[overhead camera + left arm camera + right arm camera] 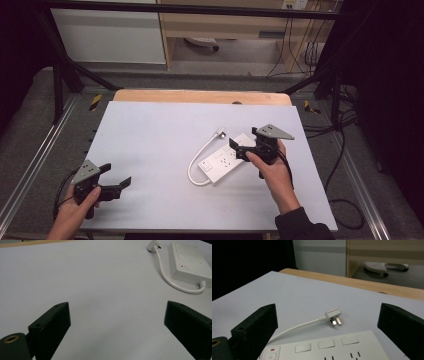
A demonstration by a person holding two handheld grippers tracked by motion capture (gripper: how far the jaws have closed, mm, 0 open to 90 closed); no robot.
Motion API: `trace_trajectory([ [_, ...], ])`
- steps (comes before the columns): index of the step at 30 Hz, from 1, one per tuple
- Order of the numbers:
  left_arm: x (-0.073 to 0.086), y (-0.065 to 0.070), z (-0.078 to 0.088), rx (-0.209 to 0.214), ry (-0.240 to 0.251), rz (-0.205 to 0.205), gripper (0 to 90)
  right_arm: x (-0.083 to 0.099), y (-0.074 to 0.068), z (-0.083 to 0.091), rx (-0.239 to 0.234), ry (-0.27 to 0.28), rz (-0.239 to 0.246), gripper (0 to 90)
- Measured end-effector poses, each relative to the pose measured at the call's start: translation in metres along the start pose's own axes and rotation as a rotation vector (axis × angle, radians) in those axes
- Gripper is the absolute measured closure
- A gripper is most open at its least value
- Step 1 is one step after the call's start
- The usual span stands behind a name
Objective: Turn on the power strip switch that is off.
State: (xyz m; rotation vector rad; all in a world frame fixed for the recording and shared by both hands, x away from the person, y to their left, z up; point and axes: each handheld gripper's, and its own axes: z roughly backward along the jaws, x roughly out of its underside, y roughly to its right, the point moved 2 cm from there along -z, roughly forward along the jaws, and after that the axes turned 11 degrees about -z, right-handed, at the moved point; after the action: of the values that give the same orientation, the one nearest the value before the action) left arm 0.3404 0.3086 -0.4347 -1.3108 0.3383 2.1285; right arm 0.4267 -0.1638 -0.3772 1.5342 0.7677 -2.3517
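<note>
Holding your left tool (114, 184) released near the desk's (150, 130) front-left corner, you hover the right tool (243, 148), also released, over the power strip (225, 161) toward the right edge; descending crooked could shove it into its plug (333, 315).

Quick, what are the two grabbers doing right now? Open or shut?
Left gripper: open, holding nothing, over bare table.
Right gripper: open, holding nothing, its fingers spread over the power strip.
</note>
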Motion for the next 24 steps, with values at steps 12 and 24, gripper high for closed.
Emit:
trace_trajectory([
  [12,0.0,0.0,0.0,-0.003,0.002,-0.001,7.0,-0.006,0.012,0.037,0.019,0.083,0.027,3.7],
  [24,0.0,-0.001,0.001,-0.006,0.006,-0.004,7.0,0.009,0.031,0.06,0.052,0.082,0.041,4.5],
])
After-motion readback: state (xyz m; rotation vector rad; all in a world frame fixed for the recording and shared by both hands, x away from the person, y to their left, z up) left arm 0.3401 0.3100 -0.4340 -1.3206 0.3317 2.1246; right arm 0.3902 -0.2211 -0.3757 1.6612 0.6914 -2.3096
